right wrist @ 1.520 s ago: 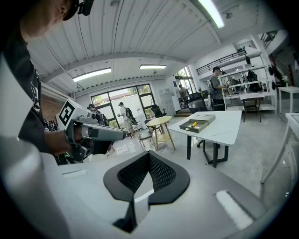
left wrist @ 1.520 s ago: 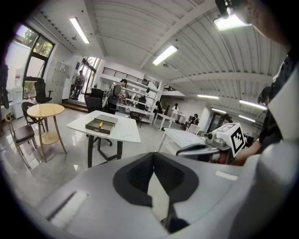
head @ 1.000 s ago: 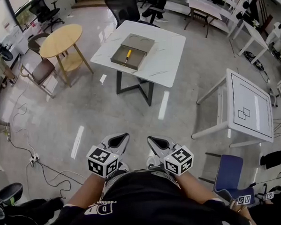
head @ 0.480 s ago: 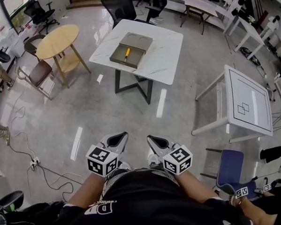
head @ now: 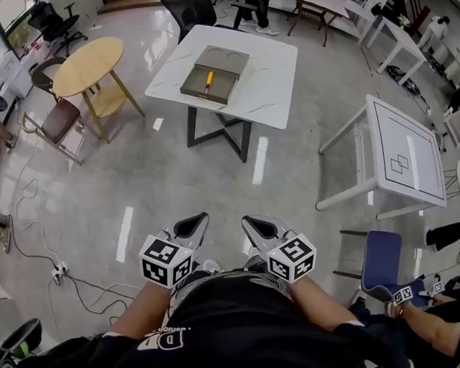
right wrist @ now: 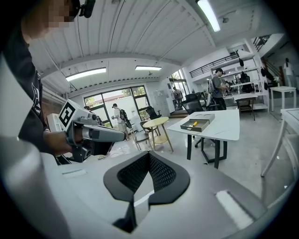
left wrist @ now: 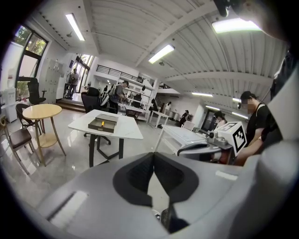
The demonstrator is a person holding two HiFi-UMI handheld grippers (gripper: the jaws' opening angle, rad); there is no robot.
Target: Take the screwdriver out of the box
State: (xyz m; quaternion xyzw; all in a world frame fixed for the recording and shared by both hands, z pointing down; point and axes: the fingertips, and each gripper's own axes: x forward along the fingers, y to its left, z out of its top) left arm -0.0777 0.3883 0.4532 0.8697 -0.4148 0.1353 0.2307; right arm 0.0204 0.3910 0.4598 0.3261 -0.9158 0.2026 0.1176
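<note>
A yellow-handled screwdriver (head: 208, 78) lies in an open grey box (head: 221, 61) on a white table (head: 264, 81), far ahead across the floor. Both grippers stay close to my body, well short of that table. The left gripper (head: 191, 230) and right gripper (head: 258, 233) are shut with nothing between their jaws. In the left gripper view the box (left wrist: 103, 123) is small and distant beyond the left gripper (left wrist: 153, 156). The right gripper view shows the box (right wrist: 198, 123) past the right gripper (right wrist: 149, 156), with the left gripper (right wrist: 93, 133) alongside.
A round wooden table (head: 86, 64) and a brown chair (head: 52, 120) stand left of the white table. Another white table (head: 405, 150) and a blue chair (head: 380, 260) are on the right, with a seated person (head: 430, 321) beside them. Cables (head: 64, 274) trail over the floor at left.
The head view has shifted a little, so the white table with the box sits higher in the picture. Both grippers keep the same pose near my body.
</note>
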